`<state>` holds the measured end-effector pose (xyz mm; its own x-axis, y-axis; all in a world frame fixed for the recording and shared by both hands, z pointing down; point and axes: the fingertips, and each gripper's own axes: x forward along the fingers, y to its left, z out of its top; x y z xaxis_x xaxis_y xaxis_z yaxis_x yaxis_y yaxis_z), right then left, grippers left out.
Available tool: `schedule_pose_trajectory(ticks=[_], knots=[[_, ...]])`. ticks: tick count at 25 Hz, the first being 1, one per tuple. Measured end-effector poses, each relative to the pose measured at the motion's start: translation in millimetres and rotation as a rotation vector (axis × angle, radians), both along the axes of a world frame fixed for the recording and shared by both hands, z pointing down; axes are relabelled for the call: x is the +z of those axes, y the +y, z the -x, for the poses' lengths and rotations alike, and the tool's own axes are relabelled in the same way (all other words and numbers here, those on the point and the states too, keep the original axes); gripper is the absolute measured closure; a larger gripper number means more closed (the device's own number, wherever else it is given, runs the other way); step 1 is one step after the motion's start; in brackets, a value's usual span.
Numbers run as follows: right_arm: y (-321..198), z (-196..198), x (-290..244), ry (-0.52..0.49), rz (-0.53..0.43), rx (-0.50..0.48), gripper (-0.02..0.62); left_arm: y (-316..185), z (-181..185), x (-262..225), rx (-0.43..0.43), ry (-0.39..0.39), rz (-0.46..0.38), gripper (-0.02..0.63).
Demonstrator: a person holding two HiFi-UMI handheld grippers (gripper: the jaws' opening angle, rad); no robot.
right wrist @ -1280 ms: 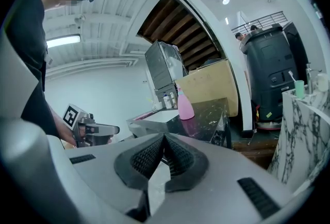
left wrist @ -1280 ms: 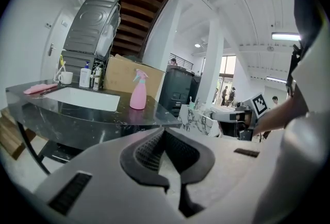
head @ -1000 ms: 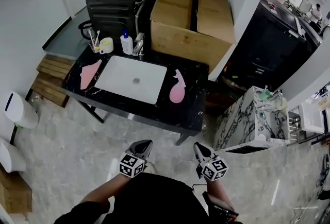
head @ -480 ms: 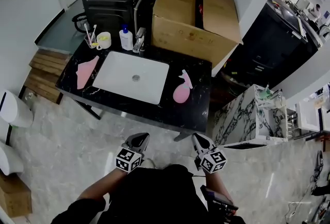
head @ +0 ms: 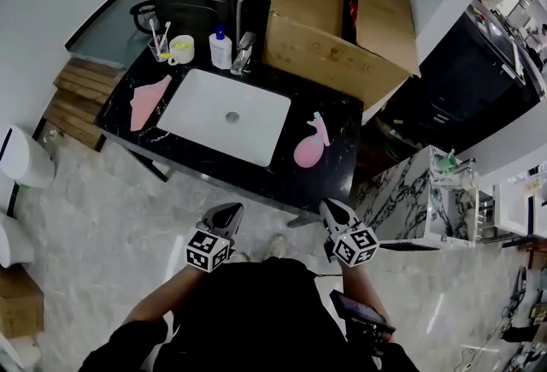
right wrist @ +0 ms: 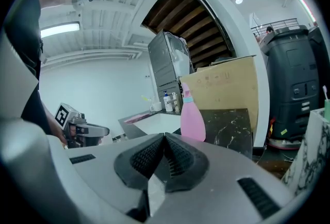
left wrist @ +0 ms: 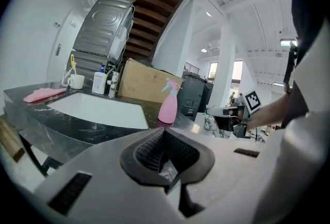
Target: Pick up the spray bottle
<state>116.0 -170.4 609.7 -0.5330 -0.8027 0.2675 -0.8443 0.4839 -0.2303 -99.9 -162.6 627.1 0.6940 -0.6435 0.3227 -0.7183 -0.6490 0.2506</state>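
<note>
Both jaw pairs closed and empty: our left gripper [head: 226,211] and right gripper [head: 330,208] sit short of the counter [head: 338,178]. Pink spray bottle [head: 309,146] stands on it, right of the sink [head: 201,109]. Back corner: tumbler [head: 159,54] holds toothbrushes [head: 155,30]; cardboard box [head: 325,28] shows something red inside.

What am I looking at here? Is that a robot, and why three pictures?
No robot: a person holds a two-jaw tool in each hand, the left gripper and the right gripper; the marker cubes belong to them. One picture comes from a camera on the person's head, looking down. The other two come from cameras riding on the grippers, looking along their jaws. Ahead stands a black counter with a white sink. On it are a pink spray bottle, a pink cloth, a cup and a soap bottle; a cardboard box is beyond. Both grippers are shut and empty, short of the counter.
</note>
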Motion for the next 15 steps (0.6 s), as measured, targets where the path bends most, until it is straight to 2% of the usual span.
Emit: schedule_pose_trajectory(ticks=[12,15], knots=[[-82,-25,-14,0.064,-0.046,-0.095,0.561,-21,-4,0,-0.093,-0.002,0.008,0.6],[-99,-25,-15,0.085,-0.051,-0.123,0.486,-22,-2,2,-0.113,-0.007,0.015,0.598]])
